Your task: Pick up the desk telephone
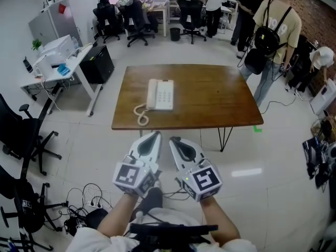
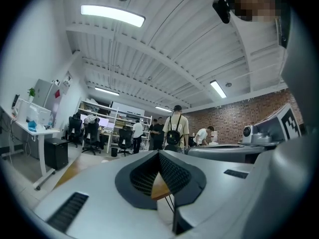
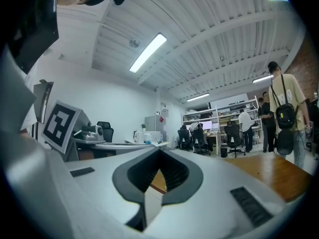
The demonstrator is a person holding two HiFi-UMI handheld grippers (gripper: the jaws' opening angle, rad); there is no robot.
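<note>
Phone (image 1: 160, 94), white, lies flat on the table (image 1: 210, 96), on the table's left half, keypad up and handset along its left side. Its coiled cord (image 1: 140, 114) curls down to the table's near edge.

Both grippers hang short of the table's near edge, over the floor, well apart from the phone. The left gripper (image 1: 153, 135) points toward the table with its jaws clenched tip to tip and nothing between them; the left gripper view shows the ribbed pads (image 2: 172, 173) meeting. The right gripper (image 1: 175, 140) sits just beside it, jaws likewise pressed together and empty.

Beyond the table's far right corner stands a person with a backpack (image 1: 273, 28). Off the table's left end is a white desk (image 1: 52, 70). Cables (image 1: 86, 203) lie tangled on the floor, nearer than the table and to its left.
</note>
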